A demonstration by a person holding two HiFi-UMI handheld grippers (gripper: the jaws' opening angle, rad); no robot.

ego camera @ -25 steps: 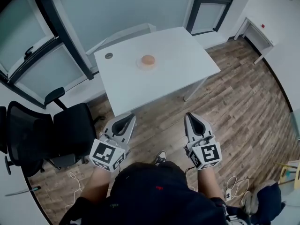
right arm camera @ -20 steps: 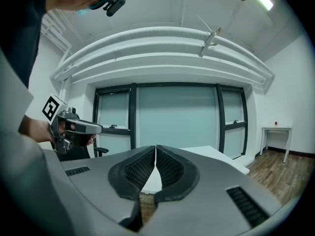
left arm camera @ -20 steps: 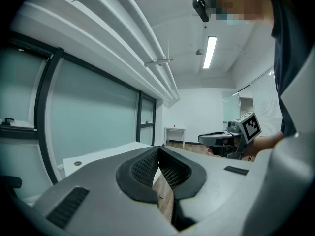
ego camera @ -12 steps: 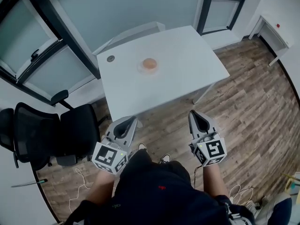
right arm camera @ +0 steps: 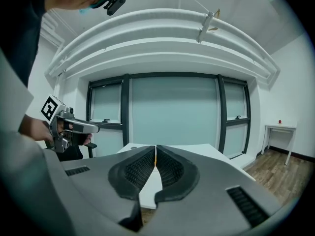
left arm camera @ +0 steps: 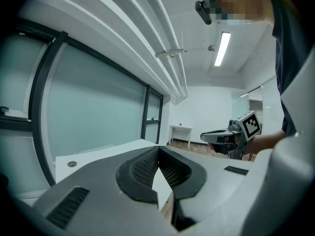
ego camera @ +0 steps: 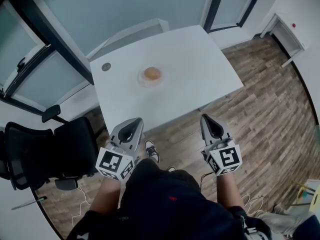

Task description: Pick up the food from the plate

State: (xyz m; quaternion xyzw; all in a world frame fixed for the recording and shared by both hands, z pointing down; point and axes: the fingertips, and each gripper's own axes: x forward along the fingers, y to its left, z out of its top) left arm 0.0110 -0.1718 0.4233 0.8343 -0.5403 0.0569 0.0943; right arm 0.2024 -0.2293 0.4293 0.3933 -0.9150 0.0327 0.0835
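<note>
- Well short of the table, the left gripper [ego camera: 132, 122], a grey two-jaw tool with a marker cube, points forward. Its ribbed black pads [left arm camera: 142, 168] are pressed tip to tip with nothing between them.
- Beside it, the right gripper [ego camera: 205, 119] matches: jaws together, empty, aimed at the same table.
- Both are held above the brown wood-plank floor [ego camera: 270, 109], in front of the person's dark top [ego camera: 170, 204] and near one black-and-white shoe [ego camera: 151, 151].
- Ahead stands the white rectangular table [ego camera: 195, 59]; in the head view its near edge lies just beyond the jaw tips.
- The round orange-brown piece of food [ego camera: 152, 73] sits on a shallow clear plate [ego camera: 142, 80] near the table's middle, well apart from both grippers.
- A small round grey disc [ego camera: 106, 66] lies toward the table's far-left corner.
- A black office chair [ego camera: 45, 149] stands to the person's left, by the glass wall [ego camera: 125, 9].
</note>
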